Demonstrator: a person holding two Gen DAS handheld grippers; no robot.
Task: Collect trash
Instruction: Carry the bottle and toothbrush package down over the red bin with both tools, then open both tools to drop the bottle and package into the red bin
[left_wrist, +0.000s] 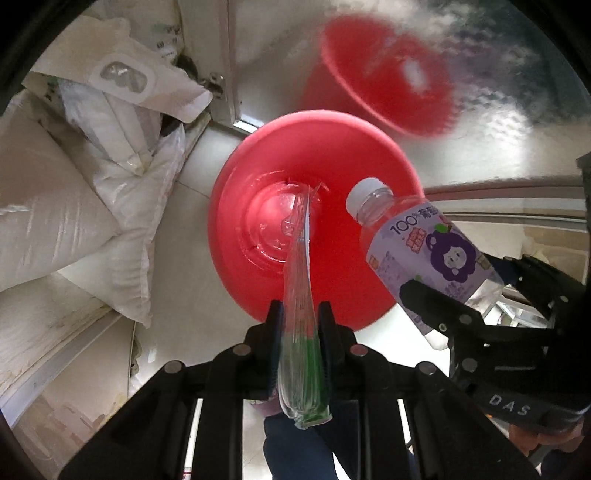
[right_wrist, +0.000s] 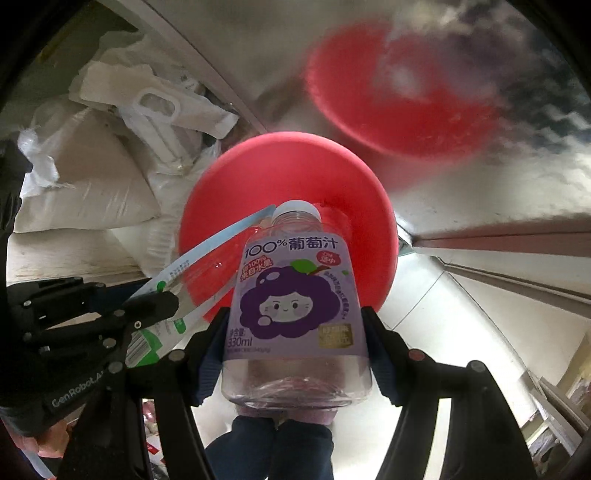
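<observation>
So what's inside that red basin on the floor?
The red basin looks empty: only its shiny ribbed bottom shows. The flattened wrapper in the left gripper and the juice bottle in the right gripper hide part of it.

wrapper (left_wrist: 301, 280) and bottle (left_wrist: 424, 243) side by side above basin (left_wrist: 258, 155); sacks (left_wrist: 66, 206) left of basin.

My left claw (left_wrist: 300, 317), matt black plastic, is pinching a glossy, crinkled clear-plastic wrapper (left_wrist: 300, 295); my right claw (right_wrist: 297, 332) is gripping a smooth, clear plastic bottle (right_wrist: 295, 314) with a satin purple label. The red plastic basin (left_wrist: 295, 184) is gleaming wetly; the wall panel (left_wrist: 517, 110) is looking like dimpled shiny metal; the white sacks (left_wrist: 74, 206) are looking coarsely woven.
</observation>
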